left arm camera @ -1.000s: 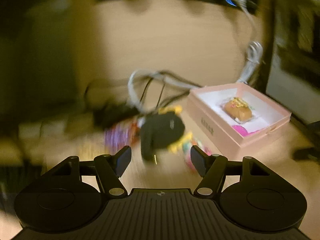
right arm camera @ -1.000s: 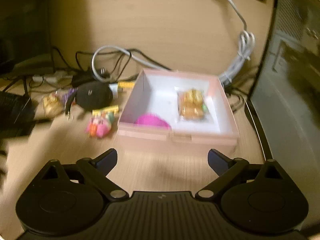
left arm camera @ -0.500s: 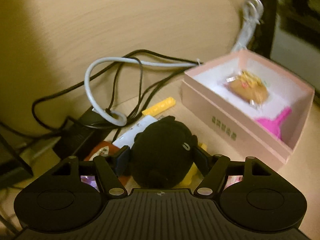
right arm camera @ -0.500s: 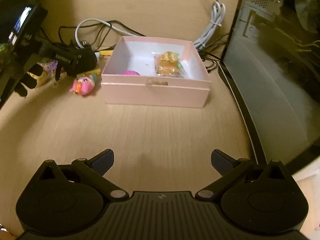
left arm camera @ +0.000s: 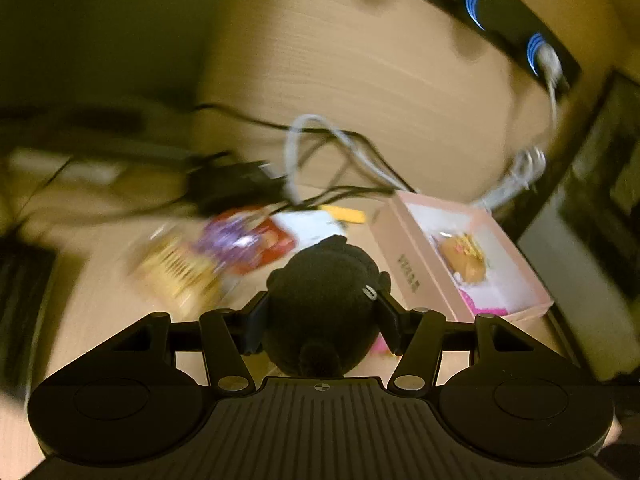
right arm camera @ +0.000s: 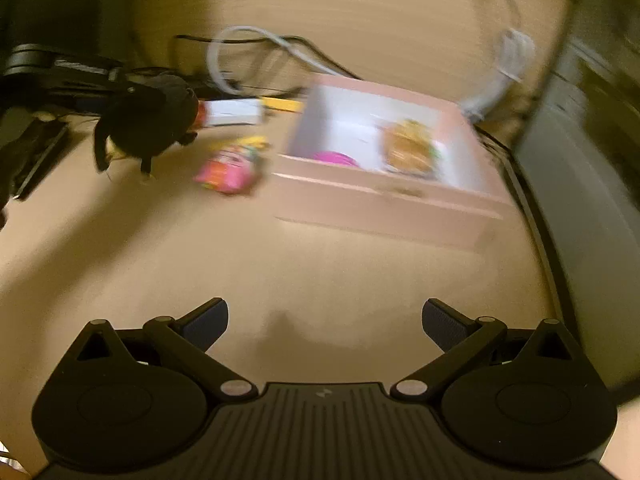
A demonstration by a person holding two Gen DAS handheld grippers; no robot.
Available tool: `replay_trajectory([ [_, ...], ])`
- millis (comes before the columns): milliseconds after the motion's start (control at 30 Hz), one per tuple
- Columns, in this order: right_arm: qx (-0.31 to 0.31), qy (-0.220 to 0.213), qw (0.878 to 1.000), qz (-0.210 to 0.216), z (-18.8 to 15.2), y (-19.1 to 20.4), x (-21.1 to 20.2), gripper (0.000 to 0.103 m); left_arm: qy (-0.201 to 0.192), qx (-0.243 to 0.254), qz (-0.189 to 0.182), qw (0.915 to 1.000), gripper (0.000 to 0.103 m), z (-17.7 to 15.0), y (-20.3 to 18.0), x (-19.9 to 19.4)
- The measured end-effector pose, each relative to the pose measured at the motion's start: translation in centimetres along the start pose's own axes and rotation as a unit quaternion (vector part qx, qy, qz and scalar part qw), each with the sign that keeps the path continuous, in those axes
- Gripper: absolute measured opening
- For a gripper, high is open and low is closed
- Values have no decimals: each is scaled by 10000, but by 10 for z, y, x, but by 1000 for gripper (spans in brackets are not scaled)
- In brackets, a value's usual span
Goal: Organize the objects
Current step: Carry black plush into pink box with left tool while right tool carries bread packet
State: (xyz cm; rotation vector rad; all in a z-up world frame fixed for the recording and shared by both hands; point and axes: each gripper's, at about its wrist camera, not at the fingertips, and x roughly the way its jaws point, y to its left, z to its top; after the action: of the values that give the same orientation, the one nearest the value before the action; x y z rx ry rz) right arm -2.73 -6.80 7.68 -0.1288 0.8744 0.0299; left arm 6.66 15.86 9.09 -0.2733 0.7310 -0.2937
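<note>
My left gripper (left arm camera: pixel 322 318) is shut on a black plush toy (left arm camera: pixel 324 300) and holds it above the desk; from the right wrist view the toy (right arm camera: pixel 146 124) hangs in the air at the left. A pink open box (left arm camera: pixel 404 276) lies to the right with a wrapped orange snack (left arm camera: pixel 466 258) and a magenta item (left arm camera: pixel 484 304) inside; it also shows in the right wrist view (right arm camera: pixel 384 204). My right gripper (right arm camera: pixel 324 324) is open and empty over bare desk in front of the box.
Loose snack packets (left arm camera: pixel 240 240) and a yellow-gold packet (left arm camera: pixel 180 276) lie left of the box. A pink packet (right arm camera: pixel 228 168) lies on the desk. Cables (left arm camera: pixel 320 148) and a black adapter (left arm camera: pixel 236 188) lie at the back. A dark computer case (right arm camera: pixel 580 168) stands at the right.
My left gripper closed on the black plush toy and lifted it off the desk. My right gripper moved back closer to the box and stays open.
</note>
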Motion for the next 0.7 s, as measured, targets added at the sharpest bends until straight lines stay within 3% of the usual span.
replay_trajectory([
  [133,-375,-369,9983,244,17,30,10,103,-138,-811,371,9959,61,-26,34,-42],
  [333,-922,-599,9872,1156,61,84,33,103,-357,-1374,903,9857,61,-51,77,-97],
  [500,-1280,-712,9804,1314,111,141,68,103,-344,-1680,1079,9792,61,-68,103,-125],
  [700,-1704,-693,9775,1033,157,200,124,103,-280,-1851,1010,9771,61,-80,120,-137],
])
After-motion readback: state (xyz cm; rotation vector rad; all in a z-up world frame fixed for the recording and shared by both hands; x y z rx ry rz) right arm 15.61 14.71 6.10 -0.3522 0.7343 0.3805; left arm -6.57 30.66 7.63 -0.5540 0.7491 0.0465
